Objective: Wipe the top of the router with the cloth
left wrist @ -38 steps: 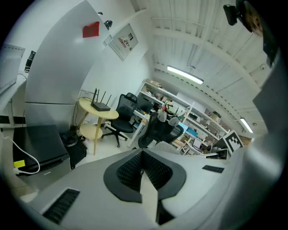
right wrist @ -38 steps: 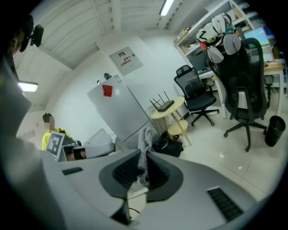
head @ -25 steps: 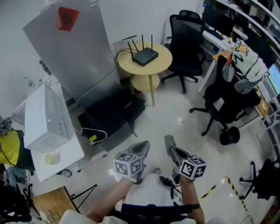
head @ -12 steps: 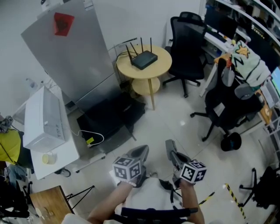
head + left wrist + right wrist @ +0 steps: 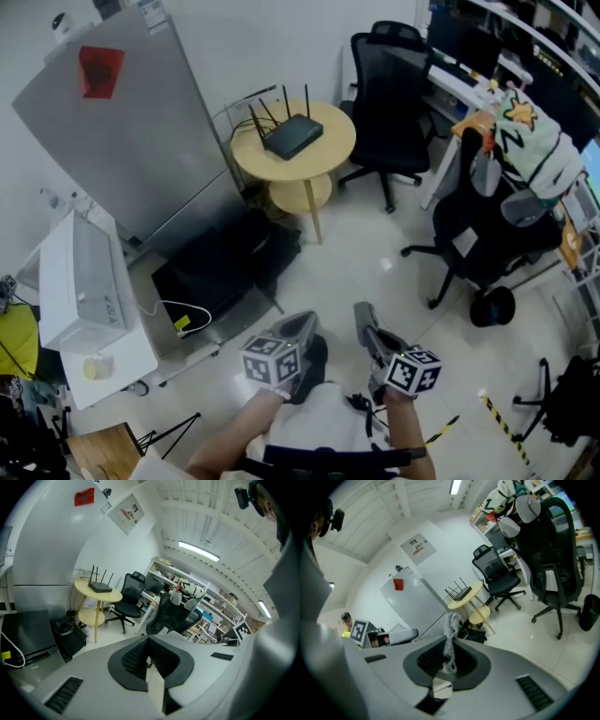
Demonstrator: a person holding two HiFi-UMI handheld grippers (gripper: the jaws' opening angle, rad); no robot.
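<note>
A black router [image 5: 292, 136] with several antennas lies on a round yellow two-tier table [image 5: 323, 161] far ahead; the same router [image 5: 100, 587] shows small in the left gripper view, and the router [image 5: 462, 593] is tiny in the right gripper view. My left gripper [image 5: 298, 328] is held close to my body with its jaws shut and nothing between them. My right gripper [image 5: 366, 322] is beside it, shut on a grey cloth [image 5: 450, 637] that sticks up from between its pads. Both grippers are far from the router.
A tall grey cabinet [image 5: 112, 141] stands left of the table, with a white appliance [image 5: 80, 286] on a white counter. Black cases [image 5: 225, 258] and a cable lie on the floor by the table. Black office chairs [image 5: 384, 89] and a desk [image 5: 469, 84] stand to the right.
The view has shifted: the router table and cabinet now sit further left in the head view. Both grippers hold the same pose near my body.
</note>
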